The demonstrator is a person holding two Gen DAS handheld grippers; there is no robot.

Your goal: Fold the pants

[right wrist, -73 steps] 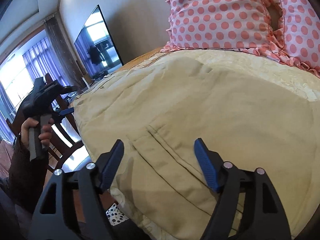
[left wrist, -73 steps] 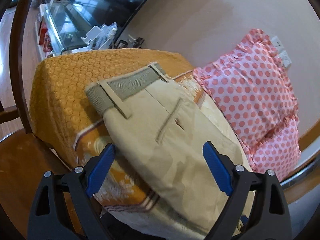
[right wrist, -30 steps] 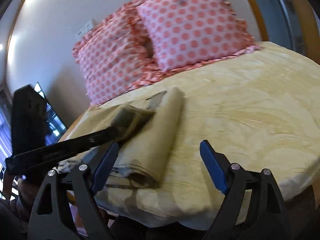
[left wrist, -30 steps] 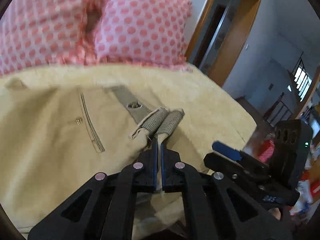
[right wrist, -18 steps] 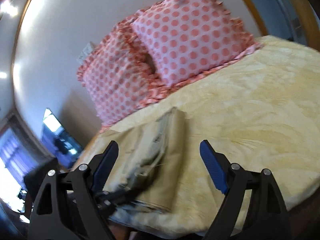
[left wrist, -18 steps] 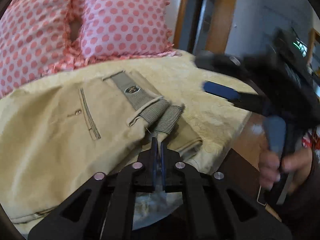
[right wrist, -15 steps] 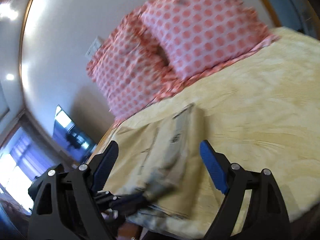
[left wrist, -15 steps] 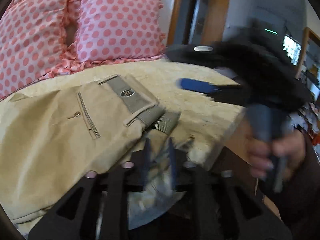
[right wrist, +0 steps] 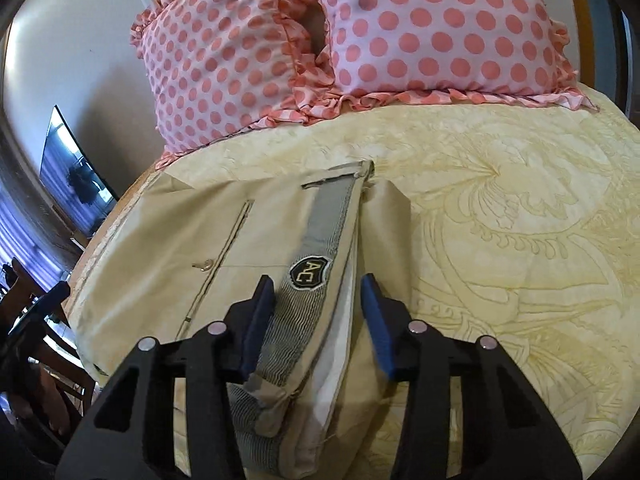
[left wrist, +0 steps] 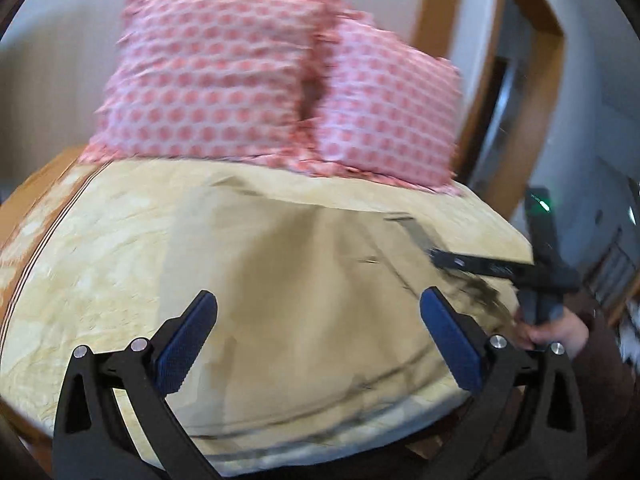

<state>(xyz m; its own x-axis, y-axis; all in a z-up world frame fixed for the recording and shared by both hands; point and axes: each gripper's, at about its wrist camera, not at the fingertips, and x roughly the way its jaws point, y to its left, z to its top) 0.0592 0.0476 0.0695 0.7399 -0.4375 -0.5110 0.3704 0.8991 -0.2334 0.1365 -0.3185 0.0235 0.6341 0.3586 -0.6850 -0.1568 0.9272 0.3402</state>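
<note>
Khaki pants (right wrist: 224,240) lie folded on the yellow bedspread (right wrist: 520,216), grey waistband (right wrist: 320,248) with a black badge facing me. My right gripper (right wrist: 318,304) is partly closed around the waistband's near end, fingers (right wrist: 376,312) apart and not pinching. In the blurred left wrist view the pants (left wrist: 304,280) spread below my left gripper (left wrist: 318,336), which is wide open and empty above the near edge. The right gripper (left wrist: 500,268) shows at the pants' right side.
Two pink polka-dot pillows (right wrist: 304,44) lean against the wall at the bed's head. A TV (right wrist: 72,176) and chairs stand off the bed's left side. A wooden door frame (left wrist: 492,92) is at the right.
My left gripper has let go of the waistband, opened wide and swung left over the pants. My right gripper has come down onto the waistband end and narrowed around it.
</note>
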